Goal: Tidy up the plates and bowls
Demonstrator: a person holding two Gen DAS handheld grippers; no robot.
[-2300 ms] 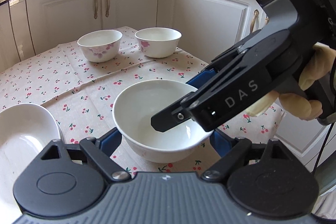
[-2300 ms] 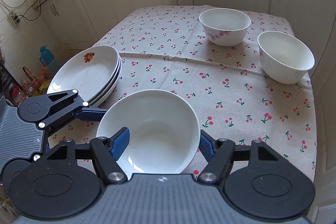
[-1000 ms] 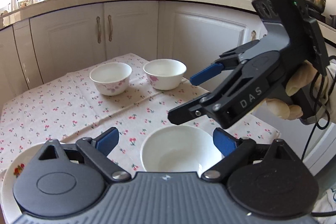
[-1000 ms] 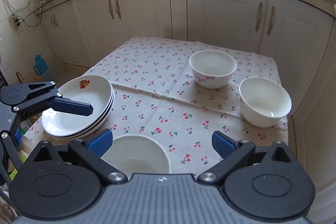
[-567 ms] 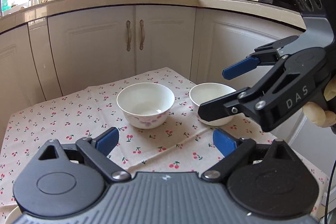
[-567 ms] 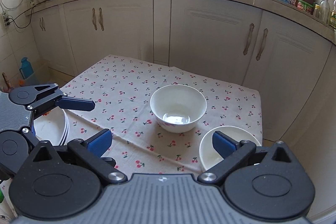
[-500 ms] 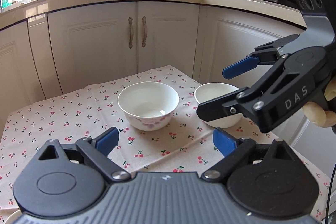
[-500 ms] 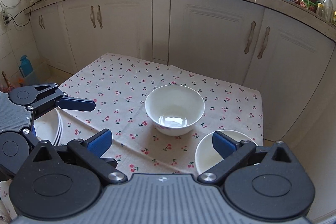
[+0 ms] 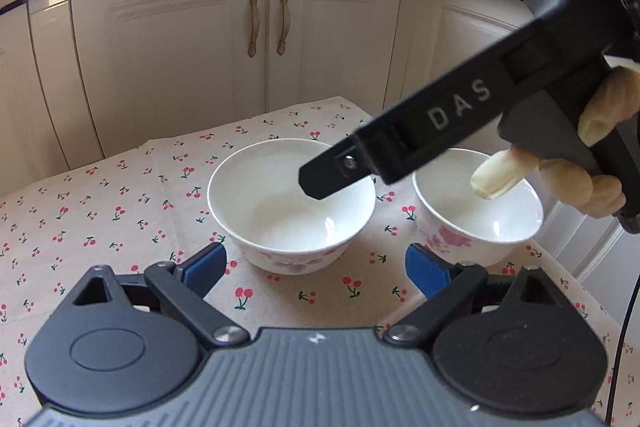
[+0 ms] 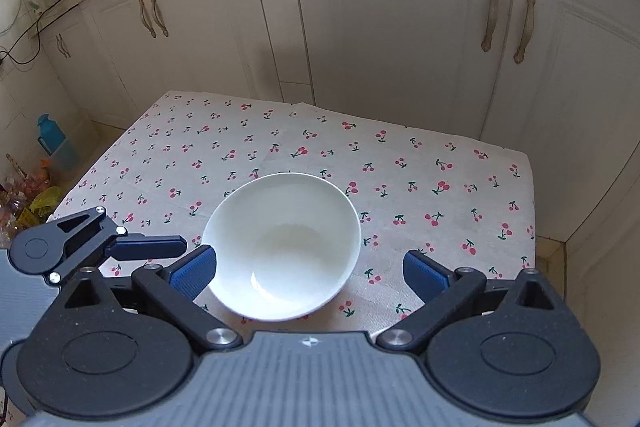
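Bowls, two, white with pink floral print: left bowl (image 9: 292, 203) and right bowl (image 9: 478, 207) stand side by side, apart, on the cherry-print tablecloth (image 9: 120, 203) before cream cabinets (image 9: 264, 27). Left gripper (image 9: 316, 265): jaws apart, holding nothing, just short of the left bowl. Right gripper (image 10: 310, 269): jaws apart, straddling the left bowl, its left pad (image 10: 194, 271) close beside the rim.

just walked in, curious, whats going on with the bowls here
A person holds a tool in each hand over a table with a cherry-print cloth. Both tools are open and hold nothing. The right tool straddles the left bowl, its fingers on either side but not closed on it. The left tool hangs just short of the same bowl. The right bowl stands beside it, untouched.
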